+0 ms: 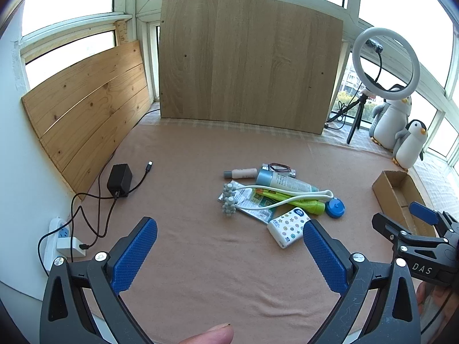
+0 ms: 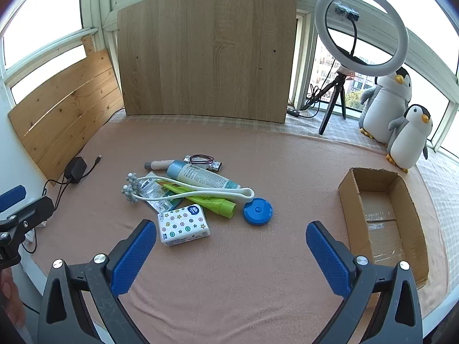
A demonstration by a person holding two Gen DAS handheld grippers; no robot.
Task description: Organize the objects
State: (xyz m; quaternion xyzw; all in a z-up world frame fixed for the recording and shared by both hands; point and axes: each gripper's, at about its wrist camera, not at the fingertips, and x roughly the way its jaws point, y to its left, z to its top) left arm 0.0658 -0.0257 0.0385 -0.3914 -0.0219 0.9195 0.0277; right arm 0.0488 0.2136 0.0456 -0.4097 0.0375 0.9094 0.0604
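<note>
Cardboard box — open-topped, nothing visible inside — sits on the pink cloth at the right, its long axis running away from the cameras. It lies just beyond the right gripper, off that gripper's right finger; from the left wrist view only its corner shows at the far right edge.

Clutter pile: ahead of both grippers, centre-left in the right view, centre-right in the left. Blue-capped tube and green tube lie slantwise, long axes running from far-left to near-right, caps in opposite directions. White roller massager is draped over both. Tissue pack is the nearest item, just beyond the right gripper's left finger. Blue round disc lies apart at the pile's right side, closest to the box.

Both grippers stand wide apart at the fingers and hold nothing; left gripper likewise hovers short of the pile.

Judgement: the right gripper is better placed — disc and tissue pack lie between it and the box.
</note>
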